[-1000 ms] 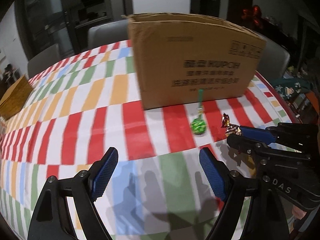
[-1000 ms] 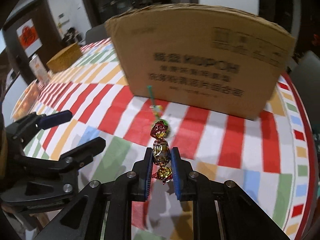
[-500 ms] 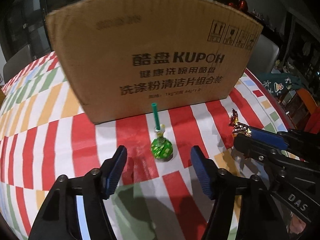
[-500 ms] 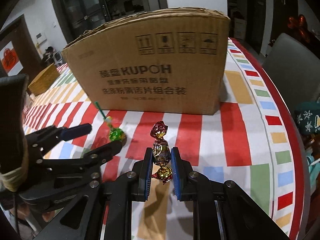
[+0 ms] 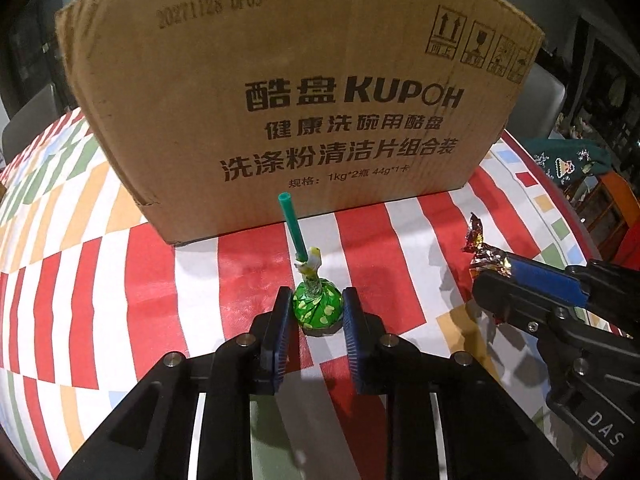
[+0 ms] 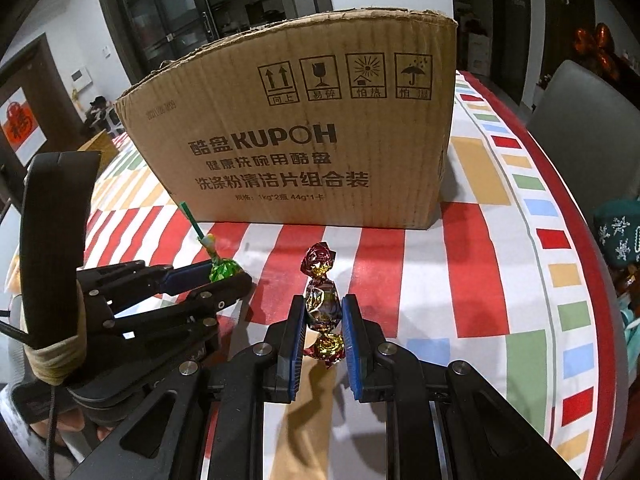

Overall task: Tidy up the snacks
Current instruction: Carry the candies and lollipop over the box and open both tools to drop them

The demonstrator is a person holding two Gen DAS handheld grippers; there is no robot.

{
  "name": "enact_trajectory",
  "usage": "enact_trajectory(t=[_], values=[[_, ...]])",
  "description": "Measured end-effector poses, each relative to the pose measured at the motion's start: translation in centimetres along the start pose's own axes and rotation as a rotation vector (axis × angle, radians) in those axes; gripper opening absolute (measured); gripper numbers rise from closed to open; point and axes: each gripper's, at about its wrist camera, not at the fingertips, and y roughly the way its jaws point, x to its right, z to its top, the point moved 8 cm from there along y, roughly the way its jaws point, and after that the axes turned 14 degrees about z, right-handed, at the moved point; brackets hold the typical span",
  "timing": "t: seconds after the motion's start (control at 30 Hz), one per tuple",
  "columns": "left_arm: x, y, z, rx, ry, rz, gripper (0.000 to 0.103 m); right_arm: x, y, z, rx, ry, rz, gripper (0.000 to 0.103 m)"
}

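Nearest the left wrist camera, the left gripper [image 5: 317, 312] has just closed its blue pads onto the foil head of the green lollipop [image 5: 318, 307], which sits on the striped tablecloth [image 5: 120, 280] with its stick leaning toward the cardboard box [image 5: 296, 92] beyond. The pads look seated on the widest part of the ball, so the lift should go straight up, unhurried, so the slick foil does not slip. To the right, the right gripper [image 6: 323, 314] is clenched on a red-and-gold wrapped candy [image 6: 322, 300], clear of the cloth. Farther off, the box wall stands tall; both sweets would probably need to rise above its rim before release.
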Motion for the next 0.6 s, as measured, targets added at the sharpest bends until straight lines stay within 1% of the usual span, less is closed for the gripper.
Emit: enact_trajectory(t=[0.3, 0.6], values=[[-0.8, -3.1, -0.4, 0.031, -0.048, -0.011, 0.025, -0.4, -1.0, 0.4, 0.018, -0.016, 0.019, 0.019], [-2.0, -7.9, -0.2, 0.111, -0.079, 0.004, 0.025, -2.2, -3.8, 1.0, 0.064, -0.055, 0.021, 0.019]])
